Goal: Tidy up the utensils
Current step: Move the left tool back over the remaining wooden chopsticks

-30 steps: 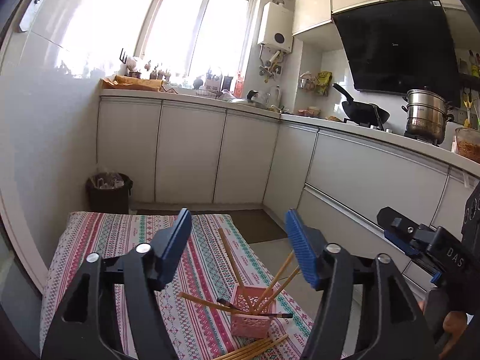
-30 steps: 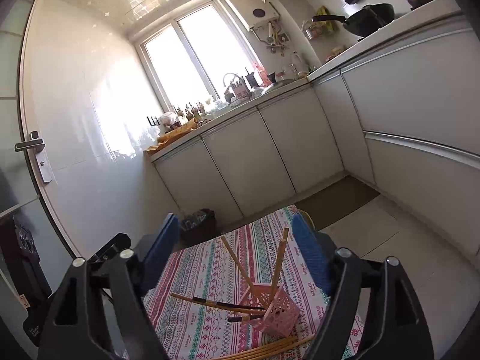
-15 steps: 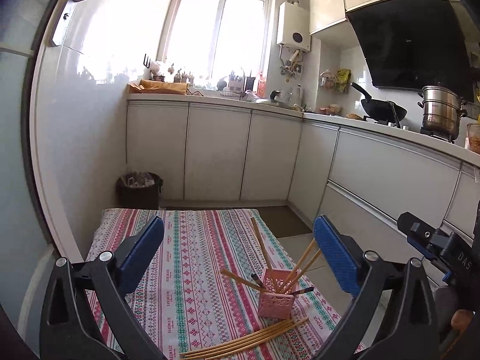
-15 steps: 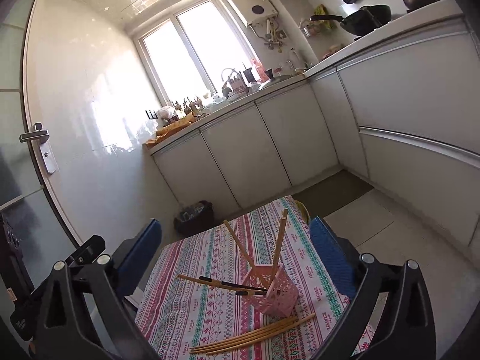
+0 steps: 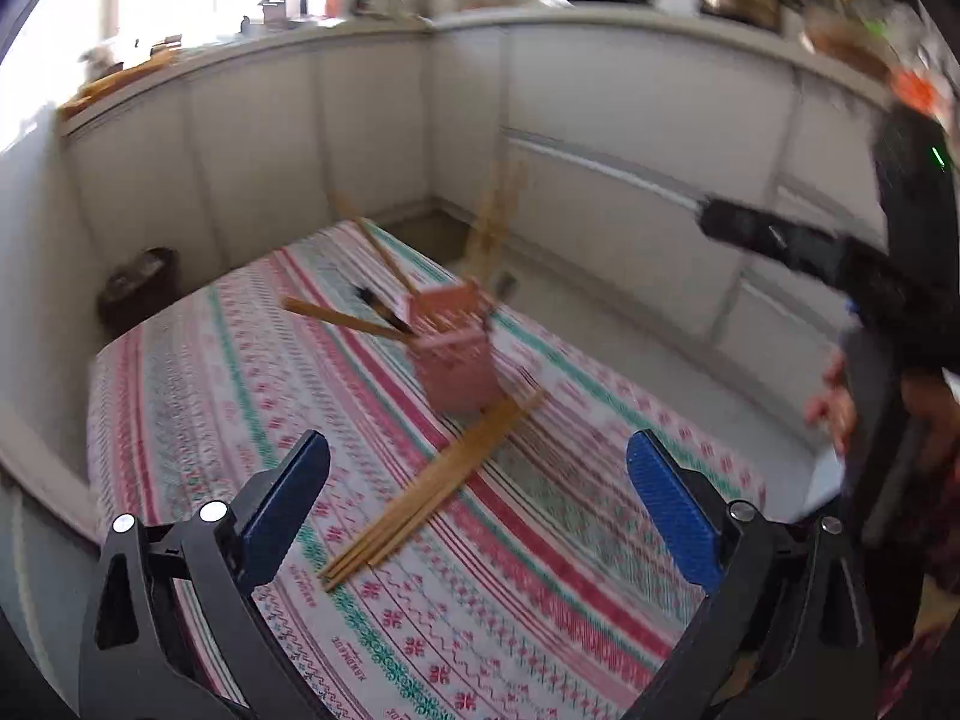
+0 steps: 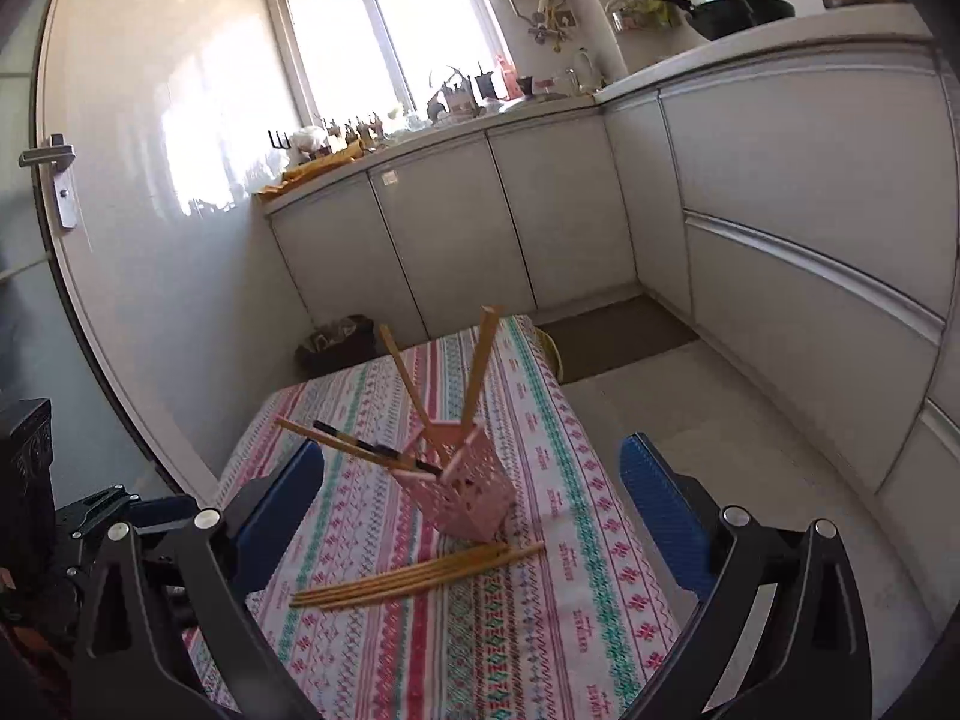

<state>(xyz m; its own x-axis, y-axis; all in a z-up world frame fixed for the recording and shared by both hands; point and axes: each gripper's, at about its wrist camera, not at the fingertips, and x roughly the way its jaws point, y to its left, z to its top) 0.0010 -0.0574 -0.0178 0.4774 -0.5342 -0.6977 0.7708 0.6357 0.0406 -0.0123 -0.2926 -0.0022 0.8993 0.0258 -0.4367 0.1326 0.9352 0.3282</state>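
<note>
Currently both tongs, left (image 5: 477,504) and right (image 6: 471,504), are hanging apart; ahead, the leaning holder (image 6: 459,495) is risking tipping if the loose chopsticks (image 6: 414,579) get nudged.

A utensil holder (image 6: 459,483) stands on the tablecloth (image 6: 540,630), towards its right edge; chopsticks (image 6: 480,354) lean out of it to the left and far side; a loose bundle of chopsticks (image 6: 414,579) lies flat just near of the holder; a bin (image 6: 336,342) sits on the floor beyond the table's far left corner; cabinets (image 6: 540,204) run along the far and right walls.

Sunlit window (image 6: 384,30) above white cabinets (image 6: 498,222); tiled floor (image 6: 738,420).
</note>
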